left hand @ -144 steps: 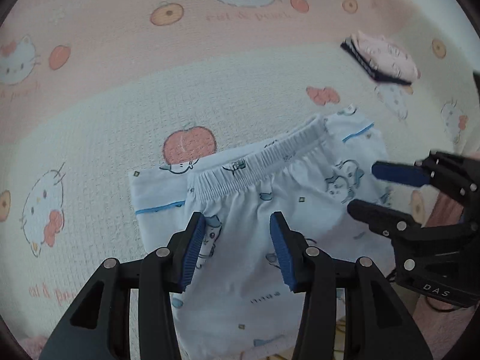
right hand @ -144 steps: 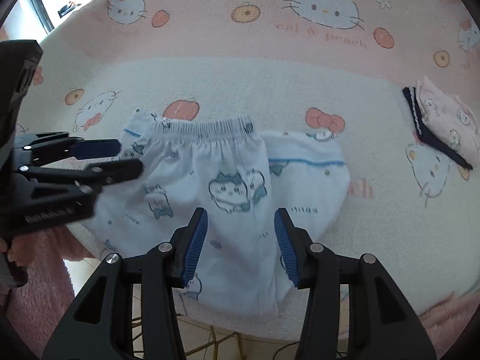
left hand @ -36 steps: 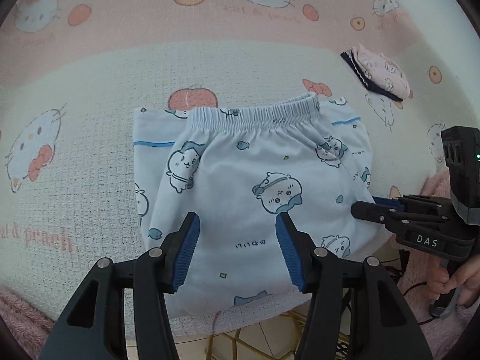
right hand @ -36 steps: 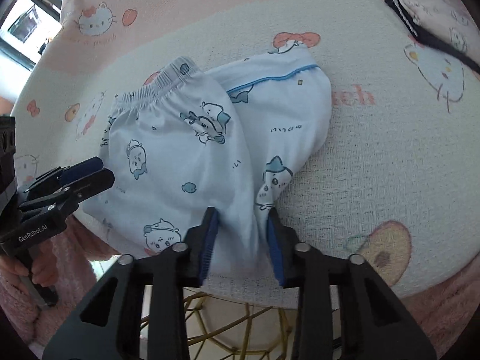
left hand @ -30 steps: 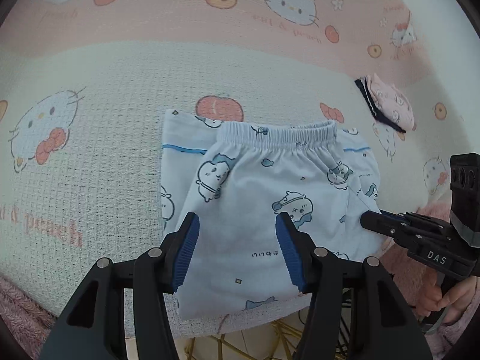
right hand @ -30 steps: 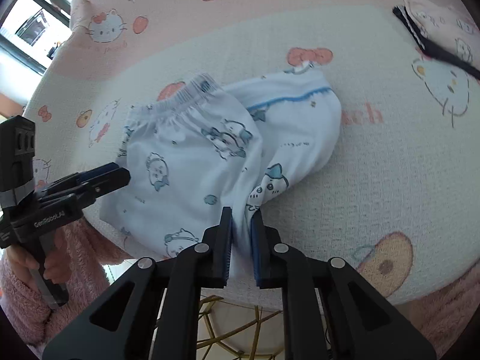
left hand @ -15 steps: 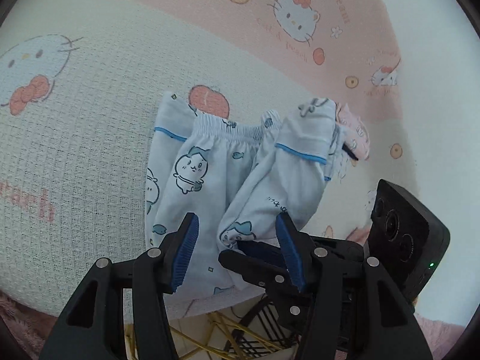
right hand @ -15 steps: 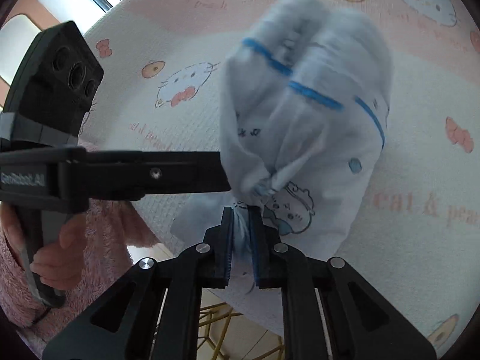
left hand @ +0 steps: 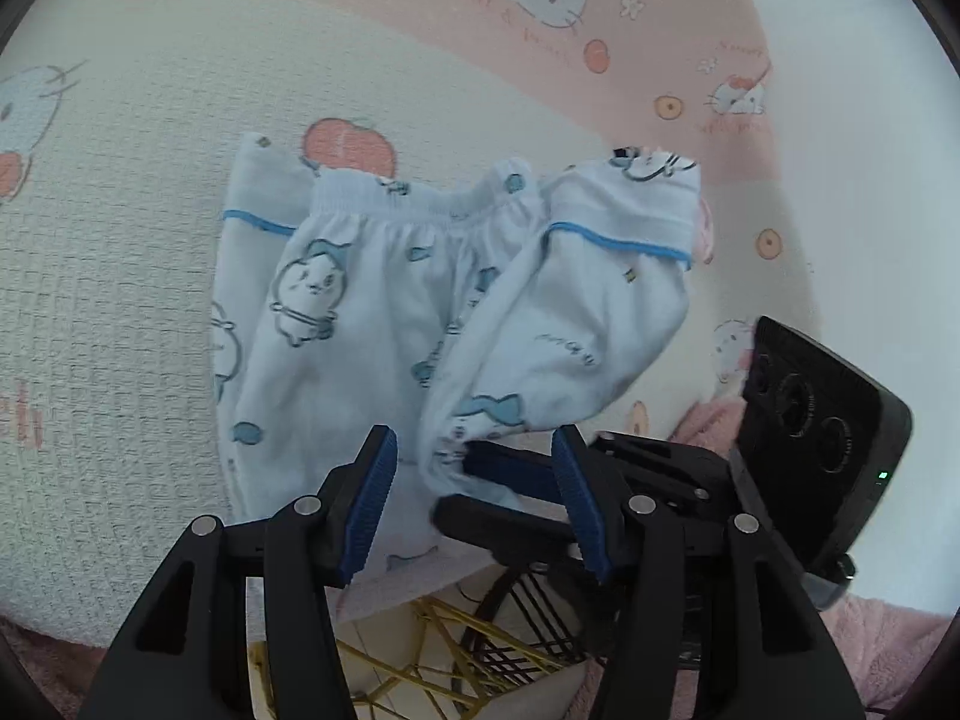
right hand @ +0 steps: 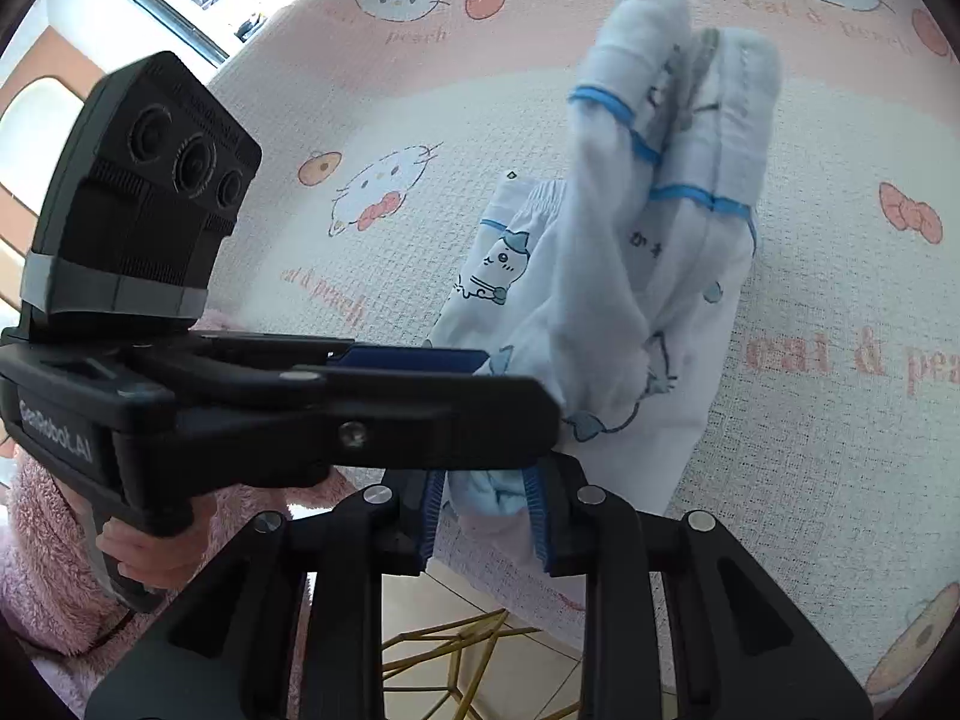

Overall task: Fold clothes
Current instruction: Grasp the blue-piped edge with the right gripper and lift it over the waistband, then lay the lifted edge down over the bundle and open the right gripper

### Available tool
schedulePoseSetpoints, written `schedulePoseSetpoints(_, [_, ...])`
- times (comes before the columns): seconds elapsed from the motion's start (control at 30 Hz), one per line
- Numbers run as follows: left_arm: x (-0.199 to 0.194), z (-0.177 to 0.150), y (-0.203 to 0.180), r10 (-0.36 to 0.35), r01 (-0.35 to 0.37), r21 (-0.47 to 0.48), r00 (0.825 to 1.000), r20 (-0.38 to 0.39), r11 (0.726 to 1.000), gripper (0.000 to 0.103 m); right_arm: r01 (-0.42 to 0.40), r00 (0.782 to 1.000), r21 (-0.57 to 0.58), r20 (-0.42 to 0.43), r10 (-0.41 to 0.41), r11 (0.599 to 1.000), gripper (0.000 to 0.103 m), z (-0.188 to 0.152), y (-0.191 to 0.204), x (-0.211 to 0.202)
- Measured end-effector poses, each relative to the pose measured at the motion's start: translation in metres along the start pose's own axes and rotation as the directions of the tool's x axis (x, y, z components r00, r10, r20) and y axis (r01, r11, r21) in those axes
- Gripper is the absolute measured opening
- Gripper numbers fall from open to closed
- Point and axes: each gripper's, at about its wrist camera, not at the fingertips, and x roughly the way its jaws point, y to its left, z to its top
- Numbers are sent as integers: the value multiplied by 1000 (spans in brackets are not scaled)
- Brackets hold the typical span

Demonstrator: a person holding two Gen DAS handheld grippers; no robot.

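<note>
The right gripper is squeezing a bunched-up bit of the light blue pants. Its two blue pads are not quite together, because the wad of cloth sits between them. The pant legs go up and away from this gripper, lifted off the blanket, with the blue-striped cuffs at the far top.

The left gripper is wide open, and its pads touch nothing. The rest of the pants lie flat on the blanket just past its fingers, with the stretchy waist at the far side. The lifted leg hangs ahead and a bit to the right of it, and the right gripper comes in from the right, crossing between the left gripper's open fingers.

In the right wrist view the left gripper reaches across from the left, just in front of the right one, and a hand in a fuzzy pink sleeve holds its handle.

Below both grippers the blanket's edge hangs down, and a gold wire frame shows under it.
</note>
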Motion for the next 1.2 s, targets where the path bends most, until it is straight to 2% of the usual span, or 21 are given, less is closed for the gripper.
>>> schedulePoseSetpoints(0.07, [6,0,-3,42,-43,19,999,10,999,53,-7,1000,-3,-7,7,1000,29,-1,2,-4])
schedulePoseSetpoints(0.1, [9,1,-4,61,-61,26,998,16,998,36,-17,1000,-11,-4,17,1000,29,-2,3,-9])
schedulePoseSetpoints(0.13, [12,2,-6,80,-80,33,997,21,996,28,-27,1000,-19,-1,27,999,30,-3,5,-14])
schedulePoseSetpoints(0.17, [12,4,-5,112,-113,27,993,37,993,28,-38,999,-26,2,38,999,31,-4,6,-18])
schedulePoseSetpoints(0.23, [10,5,0,162,-162,-5,985,65,987,23,32,998,-37,53,-30,999,34,-6,3,-31])
schedulePoseSetpoints(0.33, [3,8,11,180,-173,-72,979,97,982,23,82,990,81,112,-91,993,35,-10,-25,-40])
schedulePoseSetpoints(0.4, [2,6,15,134,-125,-96,987,90,988,23,107,980,168,146,-132,980,36,-13,-44,-45])
schedulePoseSetpoints(0.47, [4,3,16,63,-55,-118,996,66,992,26,113,983,156,125,-134,981,38,-13,-43,-36])
schedulePoseSetpoints(0.53, [14,2,10,31,-26,-106,999,37,994,36,117,987,132,97,-131,984,38,-12,-40,-26])
schedulePoseSetpoints(0.67, [33,-2,-14,123,-123,12,992,20,992,36,123,991,83,40,-126,989,38,-12,-33,-5])
schedulePoseSetpoints(0.73, [33,-6,-22,176,-178,51,984,43,983,11,128,991,78,32,-131,989,38,-15,-32,-1])
schedulePoseSetpoints(0.77, [31,-8,-24,198,-201,62,979,55,978,11,123,991,88,35,-126,989,38,-16,-33,-4])
schedulePoseSetpoints(0.87, [11,-10,-24,176,-181,37,980,96,983,11,110,990,122,74,-119,986,38,-16,-40,-22])
schedulePoseSetpoints(1.0, [1,-3,-16,221,-220,-22,971,88,975,10,75,989,141,112,-91,987,39,-13,-43,-37])
schedulePoseSetpoints(1.03, [2,-4,-15,237,-235,-38,968,78,971,10,85,989,127,106,-98,988,39,-12,-39,-38])
schedulePoseSetpoints(1.13, [0,-5,12,227,-220,-112,973,47,969,11,90,991,50,92,-94,995,41,-14,-21,-35])
schedulePoseSetpoints(1.2, [8,-7,24,257,-253,-126,966,19,959,14,90,993,10,72,-90,996,41,-16,-11,-29])
